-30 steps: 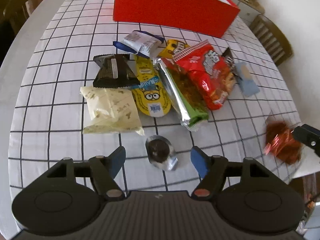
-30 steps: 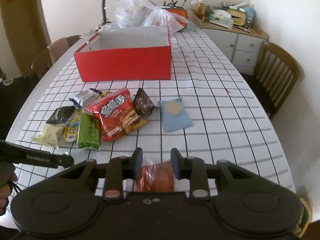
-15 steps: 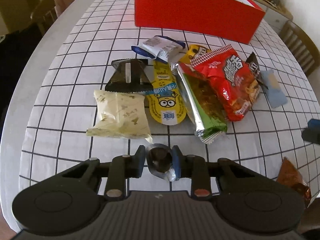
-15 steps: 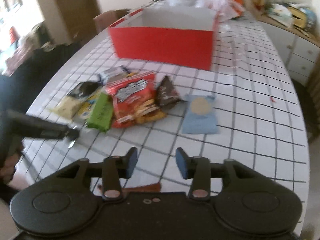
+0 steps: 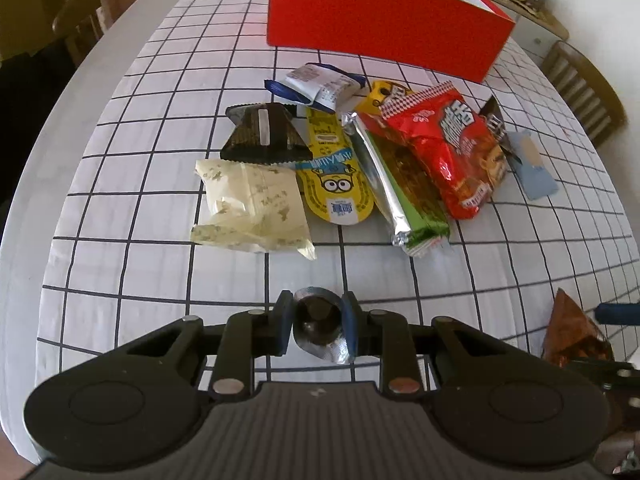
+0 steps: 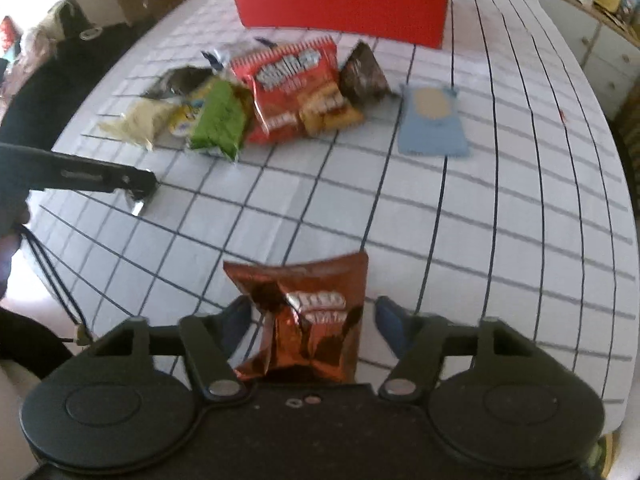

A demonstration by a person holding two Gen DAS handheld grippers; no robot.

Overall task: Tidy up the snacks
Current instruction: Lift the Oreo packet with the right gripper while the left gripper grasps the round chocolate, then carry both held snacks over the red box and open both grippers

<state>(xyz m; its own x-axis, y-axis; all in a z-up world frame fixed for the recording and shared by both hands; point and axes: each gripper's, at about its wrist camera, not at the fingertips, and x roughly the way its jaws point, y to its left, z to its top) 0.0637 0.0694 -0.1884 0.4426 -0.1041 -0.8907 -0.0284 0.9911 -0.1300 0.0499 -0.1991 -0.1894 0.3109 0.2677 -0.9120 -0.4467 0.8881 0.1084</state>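
Note:
My left gripper point(image 5: 318, 324) is shut on a small round silver-wrapped snack point(image 5: 320, 332) at the near end of the checked table point(image 5: 120, 200). My right gripper point(image 6: 314, 320) stands open over an orange-brown foil packet point(image 6: 308, 308) that lies flat between its fingers. The right finger is clear of the packet. Farther back lies a pile: a red chip bag point(image 5: 452, 148), a green bar point(image 5: 404, 196), a yellow packet point(image 5: 336, 176), a cream packet point(image 5: 252, 204) and a black triangular packet point(image 5: 264, 136). Behind them is a red box point(image 5: 384, 20), also in the right wrist view point(image 6: 340, 0).
A light blue packet point(image 6: 434, 120) lies apart to the right of the pile, with a dark brown packet point(image 6: 364, 76) beside the chip bag. Wooden chairs point(image 5: 588, 92) stand around the table, and a white sideboard point(image 6: 592, 28) is at the far right. The table's rounded edge is close on the left.
The left gripper's jaws closed on the silver snack. The right gripper let go of the orange-brown packet, opened, and tipped down over it as it lies on the table.

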